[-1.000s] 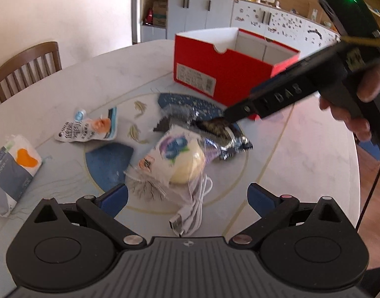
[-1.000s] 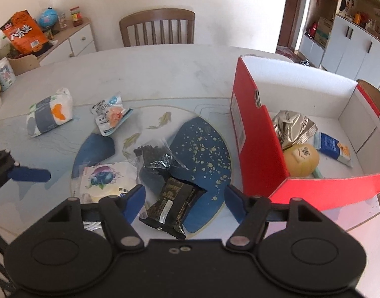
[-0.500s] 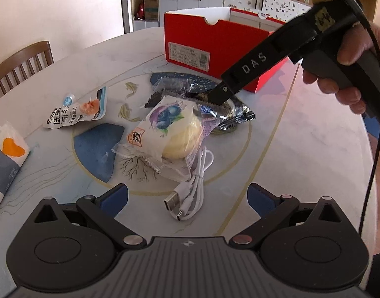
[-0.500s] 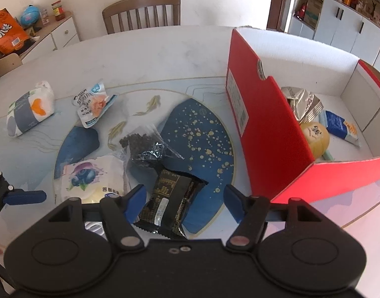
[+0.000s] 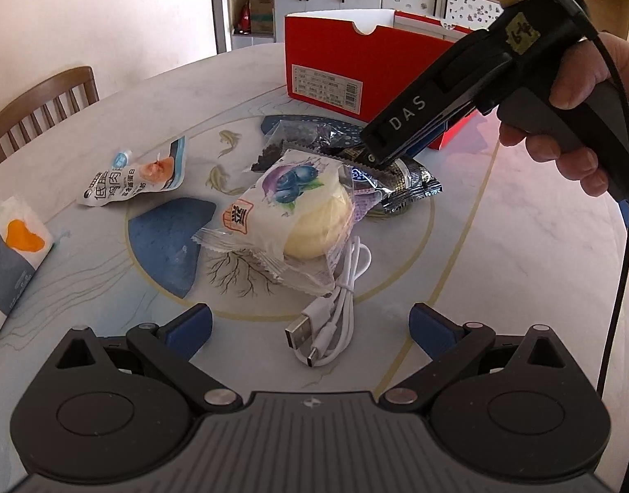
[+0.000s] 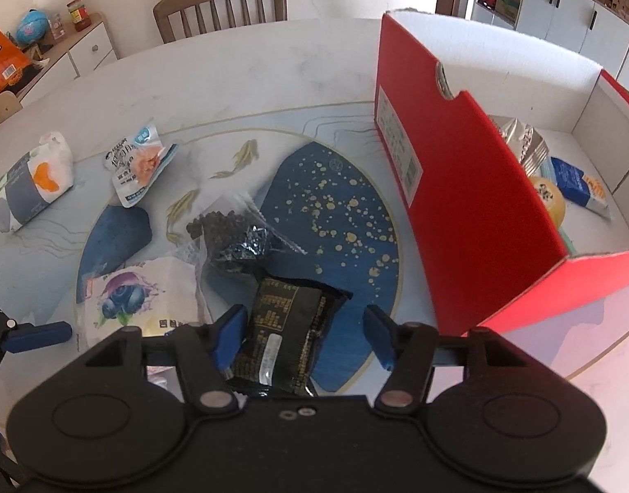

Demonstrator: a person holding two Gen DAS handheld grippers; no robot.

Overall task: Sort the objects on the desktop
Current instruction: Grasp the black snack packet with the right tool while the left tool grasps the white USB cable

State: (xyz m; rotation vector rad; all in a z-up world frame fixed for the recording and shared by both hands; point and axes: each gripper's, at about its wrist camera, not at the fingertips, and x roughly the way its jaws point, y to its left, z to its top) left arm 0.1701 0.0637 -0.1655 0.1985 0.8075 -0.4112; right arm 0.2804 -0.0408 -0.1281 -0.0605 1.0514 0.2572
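A black snack packet (image 6: 285, 312) lies on the round table between the fingers of my right gripper (image 6: 304, 332), whose jaws are closing. The left pad is at the packet's edge and the right pad stands clear of it. In the left wrist view, the same gripper's tip (image 5: 380, 156) points down onto the packet (image 5: 413, 180). My left gripper (image 5: 310, 324) is open just above a coiled white USB cable (image 5: 339, 308). A blueberry bun in its wrapper (image 5: 289, 205) lies just beyond the cable. The red box (image 6: 458, 189) stands to the right.
A chicken pouch (image 6: 137, 164), a tissue pack (image 6: 31, 180) and a clear bag of dark beads (image 6: 228, 234) lie on the table (image 6: 252, 82). The box holds a silver packet (image 6: 524, 143), a blue packet (image 6: 577, 180) and a yellow bun (image 6: 548, 201). A chair (image 6: 224, 4) stands at the far side.
Both grippers have sunk closer to the table. The right jaws have narrowed around the black packet. The bun and cable now look larger in the left wrist view.
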